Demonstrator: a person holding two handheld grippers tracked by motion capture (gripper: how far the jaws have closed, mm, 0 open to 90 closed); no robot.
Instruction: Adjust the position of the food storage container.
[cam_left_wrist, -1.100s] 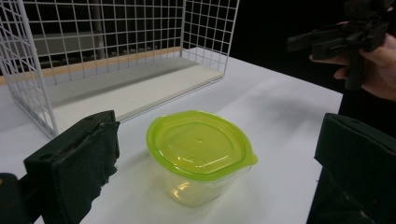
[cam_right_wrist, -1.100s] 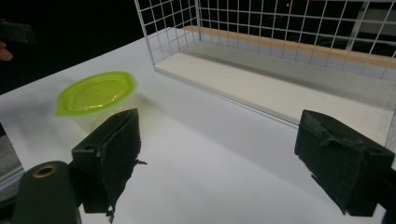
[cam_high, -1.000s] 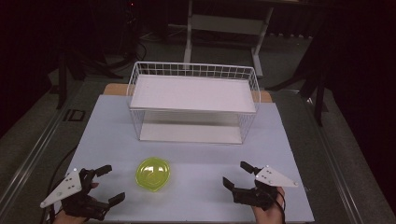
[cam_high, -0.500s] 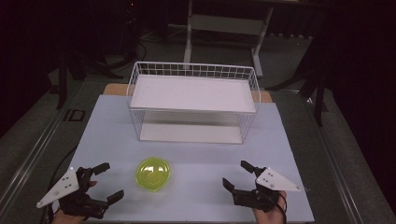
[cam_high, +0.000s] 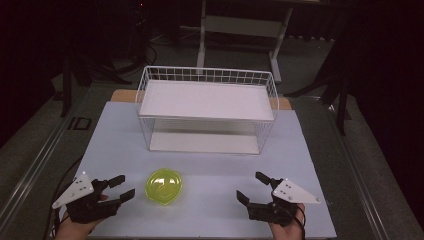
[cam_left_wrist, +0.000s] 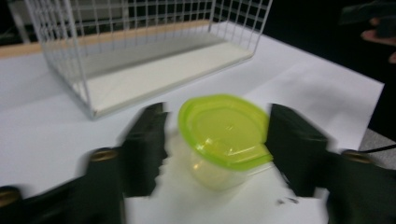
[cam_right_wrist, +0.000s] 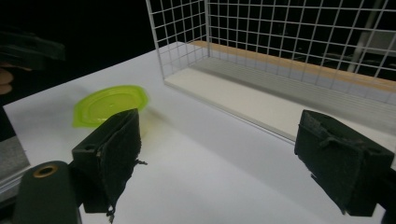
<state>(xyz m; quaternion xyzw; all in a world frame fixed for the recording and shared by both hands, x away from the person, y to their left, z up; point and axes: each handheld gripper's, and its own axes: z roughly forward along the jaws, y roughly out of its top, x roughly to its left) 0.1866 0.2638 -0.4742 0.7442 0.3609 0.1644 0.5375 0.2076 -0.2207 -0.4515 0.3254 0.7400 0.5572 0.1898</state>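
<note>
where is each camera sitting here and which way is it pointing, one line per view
High view: fixed above the person's side, looking forward and down on the table; left tongs and right tongs enter at the bottom, in the person's hands.
Left gripper view: rides the left tongs, looking along its two black jaws at the green-lidded container, which sits between them untouched; the jaws have just been closing.
Right gripper view: rides the right tongs, facing the wire basket between wide-apart jaws.
Shared: all three show the container and the basket.

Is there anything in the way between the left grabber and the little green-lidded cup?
No. Bare white table lies between the left gripper and the green-lidded container. Its jaws, which have just been closing, stand apart, lined up on the container without touching it.
</note>
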